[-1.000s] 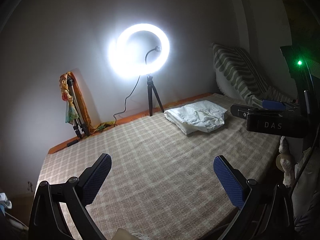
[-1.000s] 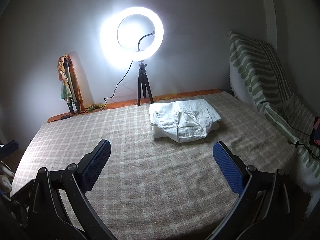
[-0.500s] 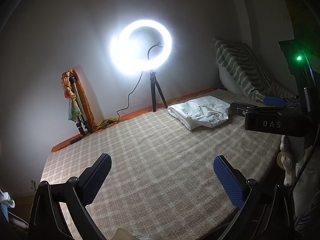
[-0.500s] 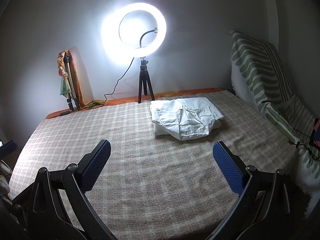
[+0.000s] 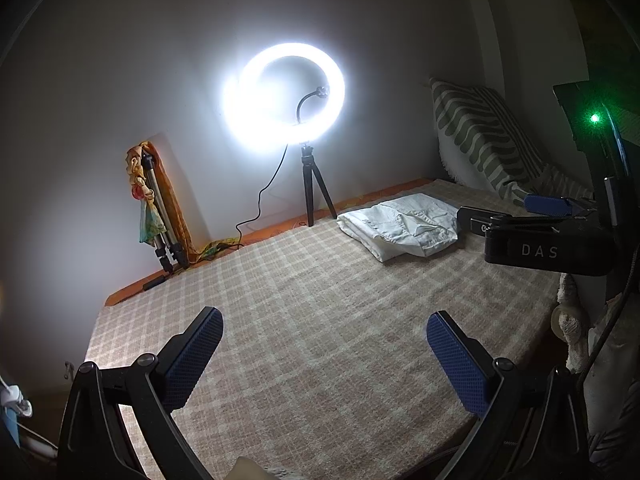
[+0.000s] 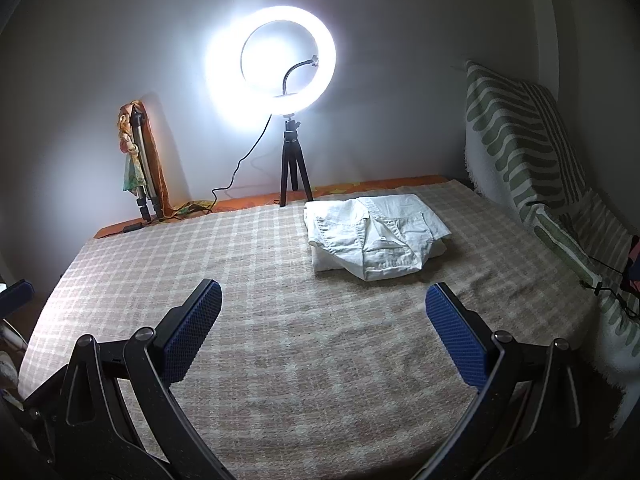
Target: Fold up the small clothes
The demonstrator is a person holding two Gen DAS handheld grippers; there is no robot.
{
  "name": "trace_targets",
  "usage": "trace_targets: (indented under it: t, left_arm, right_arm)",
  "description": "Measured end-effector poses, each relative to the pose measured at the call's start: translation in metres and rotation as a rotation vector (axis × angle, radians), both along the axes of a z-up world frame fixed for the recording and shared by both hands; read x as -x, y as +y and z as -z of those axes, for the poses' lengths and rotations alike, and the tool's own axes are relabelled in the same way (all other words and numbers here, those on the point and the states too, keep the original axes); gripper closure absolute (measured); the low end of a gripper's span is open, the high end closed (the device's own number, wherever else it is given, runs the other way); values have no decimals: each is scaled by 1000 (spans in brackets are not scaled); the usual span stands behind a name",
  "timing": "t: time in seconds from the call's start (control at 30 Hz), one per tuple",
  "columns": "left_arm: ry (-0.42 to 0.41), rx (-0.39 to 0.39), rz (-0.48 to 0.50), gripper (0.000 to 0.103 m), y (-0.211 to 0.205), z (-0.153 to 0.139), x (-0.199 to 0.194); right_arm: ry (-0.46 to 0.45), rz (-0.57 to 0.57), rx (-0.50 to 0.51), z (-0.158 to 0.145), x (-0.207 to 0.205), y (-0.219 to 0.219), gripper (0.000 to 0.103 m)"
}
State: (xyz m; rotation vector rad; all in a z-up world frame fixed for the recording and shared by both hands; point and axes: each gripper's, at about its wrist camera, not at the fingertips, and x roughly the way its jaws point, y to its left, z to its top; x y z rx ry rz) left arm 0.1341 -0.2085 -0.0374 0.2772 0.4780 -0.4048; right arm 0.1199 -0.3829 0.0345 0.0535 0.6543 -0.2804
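Note:
A small pile of white folded clothes point(image 6: 376, 236) lies toward the far right of the checked bed cover point(image 6: 280, 340); the left wrist view shows the clothes point(image 5: 404, 226) beyond the bed's middle. My right gripper point(image 6: 324, 328) hovers open over the near part of the cover, well short of the clothes, nothing between its blue pads. My left gripper point(image 5: 324, 356) is open too, over the near edge, empty. The body of the right gripper point(image 5: 544, 244) appears at the right of the left wrist view, beside the clothes.
A lit ring light on a small black tripod point(image 6: 292, 168) stands at the far edge against the wall. A folded tripod with a colourful cloth point(image 6: 140, 160) leans at the back left. A green-striped cushion point(image 6: 520, 144) lines the right side. A cable point(image 6: 600, 276) runs over it.
Both views have tilted down slightly, so the ring light and the clothes sit lower in frame. The clothes have not moved and both grippers stay open.

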Motion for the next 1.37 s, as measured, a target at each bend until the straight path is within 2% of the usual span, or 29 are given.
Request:
trace_targets:
  t: [1.37]
  left_arm:
    - [11,-3,19,1,-7,1,4]
  right_arm:
    - [0,7,-5,0,2,8,0]
